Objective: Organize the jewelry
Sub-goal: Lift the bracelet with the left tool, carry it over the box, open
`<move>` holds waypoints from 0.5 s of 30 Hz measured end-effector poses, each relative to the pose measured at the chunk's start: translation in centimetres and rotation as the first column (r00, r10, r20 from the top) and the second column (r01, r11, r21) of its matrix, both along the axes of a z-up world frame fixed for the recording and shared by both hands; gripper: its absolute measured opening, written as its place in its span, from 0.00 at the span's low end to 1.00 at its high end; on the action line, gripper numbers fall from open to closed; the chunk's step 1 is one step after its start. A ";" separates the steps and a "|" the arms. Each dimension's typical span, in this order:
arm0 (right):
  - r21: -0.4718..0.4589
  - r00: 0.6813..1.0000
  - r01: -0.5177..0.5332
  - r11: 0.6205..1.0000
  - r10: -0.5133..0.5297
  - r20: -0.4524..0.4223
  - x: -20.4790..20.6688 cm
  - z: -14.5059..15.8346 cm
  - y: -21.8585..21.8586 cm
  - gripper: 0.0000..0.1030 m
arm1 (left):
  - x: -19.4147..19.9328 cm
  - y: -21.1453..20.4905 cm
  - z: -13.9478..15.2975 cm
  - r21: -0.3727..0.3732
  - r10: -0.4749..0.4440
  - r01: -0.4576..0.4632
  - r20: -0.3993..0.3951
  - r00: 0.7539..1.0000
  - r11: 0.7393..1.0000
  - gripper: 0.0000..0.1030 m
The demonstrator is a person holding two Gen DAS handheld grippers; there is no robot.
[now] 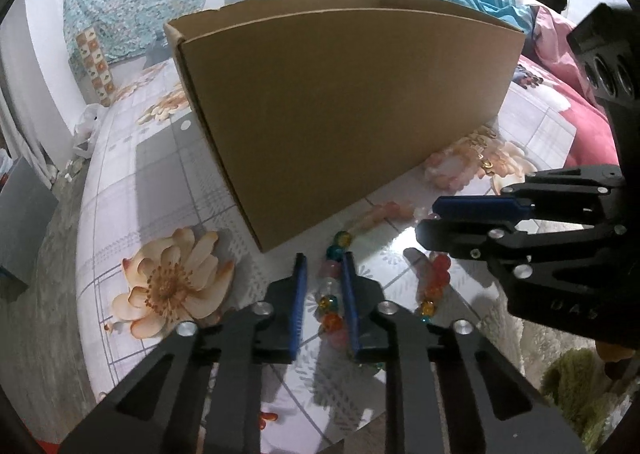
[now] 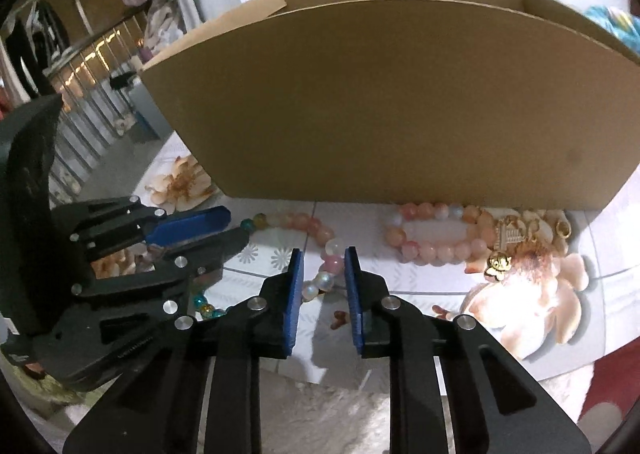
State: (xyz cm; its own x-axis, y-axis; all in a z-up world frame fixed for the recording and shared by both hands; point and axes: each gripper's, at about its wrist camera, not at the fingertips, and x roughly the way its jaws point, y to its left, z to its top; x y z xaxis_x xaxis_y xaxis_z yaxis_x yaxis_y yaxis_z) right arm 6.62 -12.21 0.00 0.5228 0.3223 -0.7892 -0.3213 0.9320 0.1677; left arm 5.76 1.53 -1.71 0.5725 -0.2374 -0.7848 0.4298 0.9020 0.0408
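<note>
Glassy multicoloured bead strand [image 1: 332, 294] runs into pale pink beads [image 2: 332, 266].

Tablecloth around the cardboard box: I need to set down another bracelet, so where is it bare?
Bare: left of the cardboard box, around the printed flower. Crowded: the strip along the box's front, holding the beaded necklace, pink bracelet and gold charms.
</note>
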 end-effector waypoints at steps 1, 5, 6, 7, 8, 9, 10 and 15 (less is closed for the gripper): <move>-0.006 1.000 0.002 1.000 -0.002 0.002 0.0 0.0 0.0 0.10 | 0.0 -0.1 0.0 0.004 -0.003 0.003 0.007 1.000 1.000 0.09; 0.035 1.000 0.020 0.999 -0.019 -0.018 0.2 -0.1 -0.9 0.07 | -0.1 -0.1 0.1 -0.019 -0.017 0.017 0.013 1.000 1.000 0.09; 0.052 0.999 0.024 0.998 -0.023 -0.027 0.1 -0.1 -1.3 0.07 | -0.2 0.0 0.2 -0.022 -0.019 0.020 0.017 1.000 1.000 0.09; 0.071 0.999 0.028 0.997 -0.025 -0.033 0.0 -0.1 -1.6 0.07 | -0.4 0.0 0.4 -0.023 -0.023 0.024 0.026 0.999 0.999 0.09; 0.082 0.999 0.030 0.996 -0.027 -0.035 0.1 0.0 -1.8 0.07 | -0.6 0.0 0.8 -0.028 -0.028 0.030 0.039 0.999 0.999 0.09; 0.095 0.999 0.030 0.995 -0.027 -0.033 -0.1 0.2 -2.1 0.07 | -0.9 0.1 1.2 -0.038 -0.033 0.035 0.049 0.998 0.999 0.09; 0.108 0.999 0.030 0.994 -0.027 -0.026 -0.4 0.5 -2.4 0.07 | -1.1 0.2 1.6 -0.048 -0.036 0.039 0.058 0.998 0.998 0.09; 0.141 0.999 0.025 0.990 -0.031 0.040 -2.2 3.2 -3.3 0.07 | -2.6 0.7 4.7 -0.110 -0.045 0.057 0.106 0.993 0.992 0.09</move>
State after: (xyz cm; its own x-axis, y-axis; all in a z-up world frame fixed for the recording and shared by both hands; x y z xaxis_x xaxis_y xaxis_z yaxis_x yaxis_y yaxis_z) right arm 4.44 -15.52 3.23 0.5647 0.4129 -0.7146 -0.3046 0.9090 0.2846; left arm 3.18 2.18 2.96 0.6340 -0.3518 -0.6887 0.4739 0.8805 -0.0134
